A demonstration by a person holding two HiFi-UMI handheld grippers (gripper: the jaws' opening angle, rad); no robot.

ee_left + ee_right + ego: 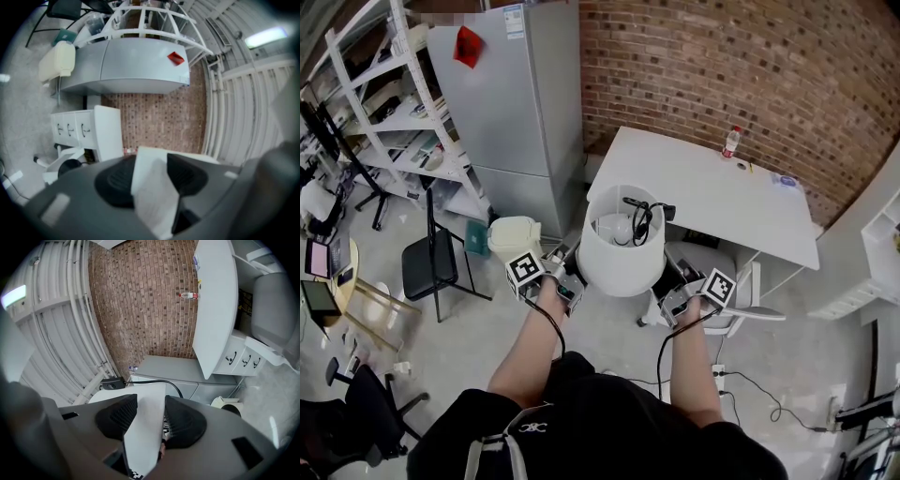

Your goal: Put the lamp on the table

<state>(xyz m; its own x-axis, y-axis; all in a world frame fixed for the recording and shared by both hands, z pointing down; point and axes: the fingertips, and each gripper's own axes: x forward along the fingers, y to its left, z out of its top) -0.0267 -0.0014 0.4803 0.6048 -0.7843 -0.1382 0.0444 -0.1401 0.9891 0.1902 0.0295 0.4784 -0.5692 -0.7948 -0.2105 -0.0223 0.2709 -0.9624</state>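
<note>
Lamp [623, 251] is up in the air in front of the person, carried by its white shade between both grippers, not on the table [703, 192]. Left gripper [574, 277] is clamped on the shade's left wall and right gripper [667, 294] on its right wall. The head view hides the fingertips behind the shade. The lamp's base can't be seen in any view.

The left gripper view shows both pads pinching a strip of shade wall [151, 190], and the right gripper view shows the same on its side [143, 427]. Only the head view looks down into the shade, where a bulb and a black cord [639, 217] sit. The right gripper view catches that cord over the rim.

Further out, the shade overlaps the table's near edge. A bottle [730, 142] stands at the table's far side by the brick wall [741, 66]. A grey cabinet [520, 94] is to the left.
</note>
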